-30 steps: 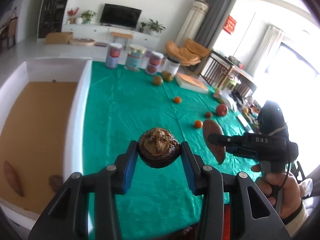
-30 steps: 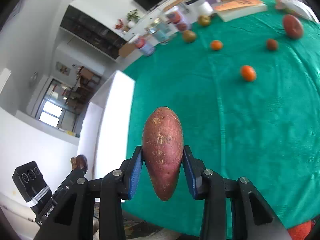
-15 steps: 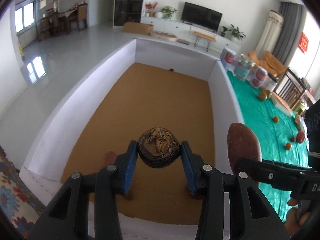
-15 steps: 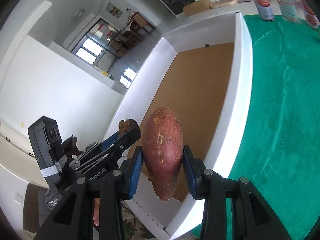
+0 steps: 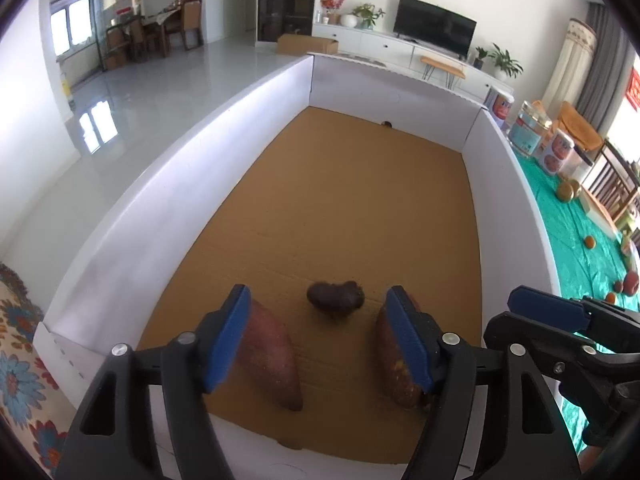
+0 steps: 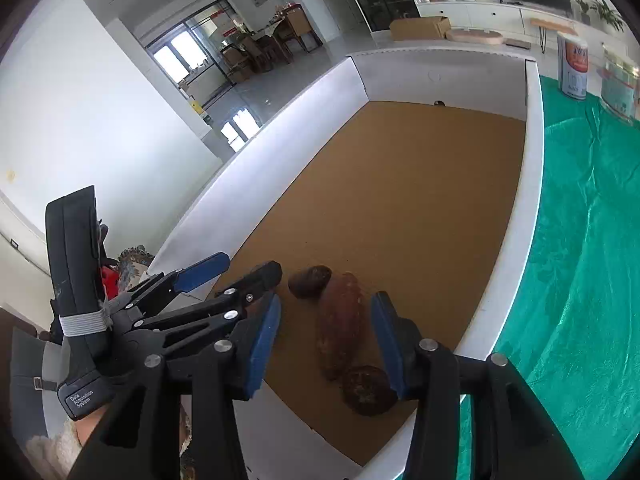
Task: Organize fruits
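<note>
A white-walled box [image 5: 168, 200] with a brown cardboard floor holds the produce. In the left wrist view a dark brown lumpy fruit [image 5: 335, 298] lies on the floor between two sweet potatoes, one at the left [image 5: 272, 356] and one at the right [image 5: 394, 364]. My left gripper [image 5: 320, 340] is open and empty above them. In the right wrist view my right gripper [image 6: 326, 346] is open and empty over a sweet potato [image 6: 340, 324], with the dark fruit [image 6: 310, 281] beyond it and a round dark fruit [image 6: 366, 390] nearer. The left gripper [image 6: 240, 272] shows at the left.
A green cloth [image 6: 592, 240] covers the table right of the box [image 6: 534, 160]. Small orange and red fruits [image 5: 624, 284] lie on it. Tins [image 5: 532, 134] stand at the far end. A patterned rug [image 5: 20, 360] lies left of the box.
Both grippers swung from the green table to over the box and opened. The dark fruit and the sweet potato left the jaws and now lie on the box floor.
</note>
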